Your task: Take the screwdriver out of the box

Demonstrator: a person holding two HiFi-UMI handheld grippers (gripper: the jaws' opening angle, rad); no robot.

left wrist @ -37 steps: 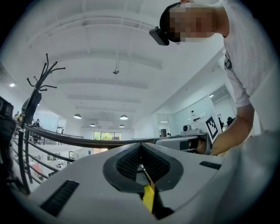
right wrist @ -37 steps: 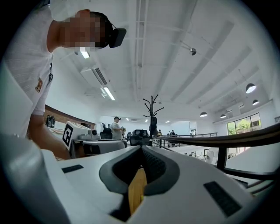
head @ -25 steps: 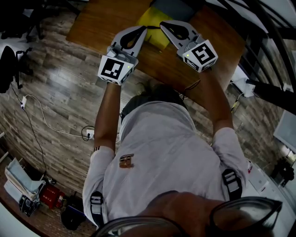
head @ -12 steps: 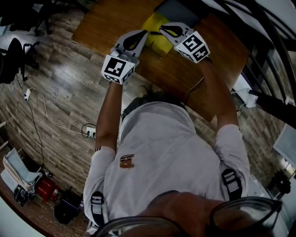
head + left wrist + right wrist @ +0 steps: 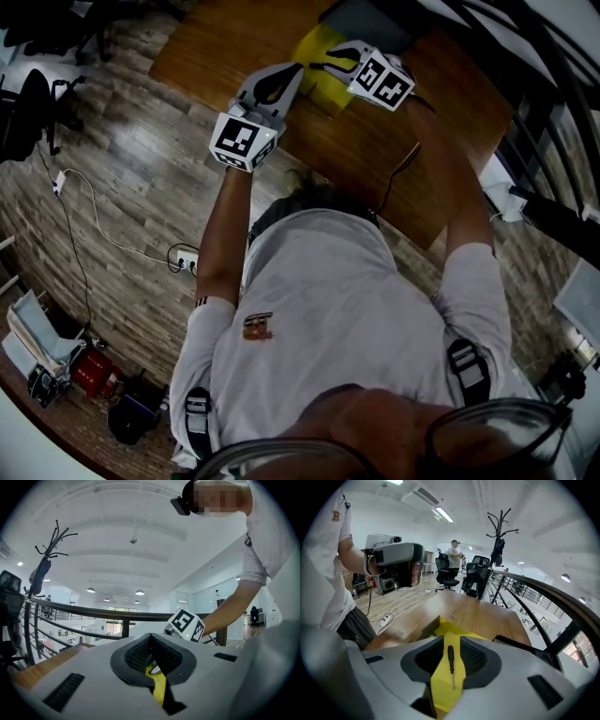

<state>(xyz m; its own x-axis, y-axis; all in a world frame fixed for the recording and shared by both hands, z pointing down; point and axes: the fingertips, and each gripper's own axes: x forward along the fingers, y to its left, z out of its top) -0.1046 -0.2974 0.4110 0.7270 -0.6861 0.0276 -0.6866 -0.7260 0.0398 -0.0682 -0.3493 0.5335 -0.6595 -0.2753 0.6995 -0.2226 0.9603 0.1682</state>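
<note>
A yellow box [image 5: 322, 86] lies open on the wooden table [image 5: 216, 47]. In the right gripper view a slim black-handled screwdriver [image 5: 450, 660] lies on the box's yellow floor [image 5: 440, 688]. My right gripper [image 5: 451, 641] hangs just above it, open, with the screwdriver showing in the gap between its pads. In the head view the right gripper [image 5: 330, 64] tips down over the box. My left gripper [image 5: 292, 75] is at the box's left edge; its jaws meet at the tips [image 5: 151, 637], holding nothing. Yellow shows behind them.
A dark grey slab [image 5: 370, 19] lies beyond the box. A black railing [image 5: 553, 84] runs along the table's far side. Office chairs [image 5: 476, 578] and a coat rack [image 5: 499, 536] stand on the wooden floor, where a cable and power strip [image 5: 183, 262] lie.
Both grippers have moved forward over the table toward the yellow box. The right one has swung left and tilted down over the box's inside.
</note>
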